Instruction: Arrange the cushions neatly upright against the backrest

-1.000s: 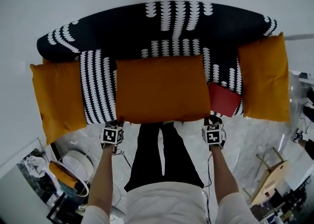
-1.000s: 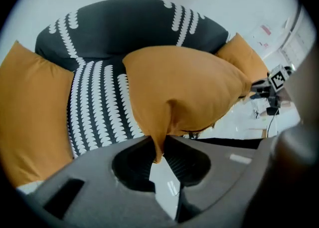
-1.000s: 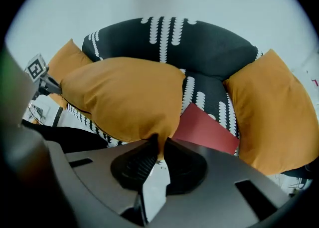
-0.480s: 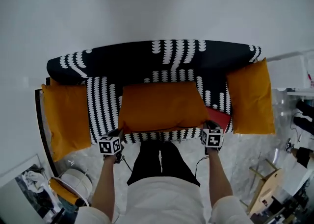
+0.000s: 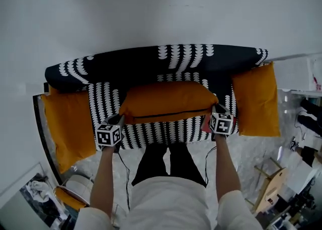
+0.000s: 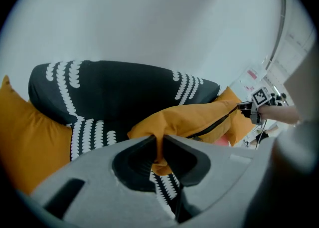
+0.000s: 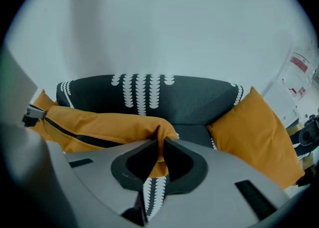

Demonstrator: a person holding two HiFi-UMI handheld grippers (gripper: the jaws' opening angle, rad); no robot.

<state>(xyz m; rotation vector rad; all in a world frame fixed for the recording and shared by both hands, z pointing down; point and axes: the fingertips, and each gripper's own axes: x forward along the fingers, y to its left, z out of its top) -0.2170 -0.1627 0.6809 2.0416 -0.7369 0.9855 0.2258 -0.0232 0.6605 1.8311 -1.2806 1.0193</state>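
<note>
The middle orange cushion (image 5: 166,100) is held clear of the patterned seat (image 5: 156,134), in front of the black-and-white backrest (image 5: 151,60), with its zipped edge turned toward the person. Its left corner is pinched in the left claw (image 5: 119,119), the jaws drawn narrow on the fabric, and its right corner is gripped likewise by the right claw (image 5: 213,108). The left-end cushion (image 5: 68,123) and the right-end cushion (image 5: 256,100) are seen at the sofa's ends.
</note>
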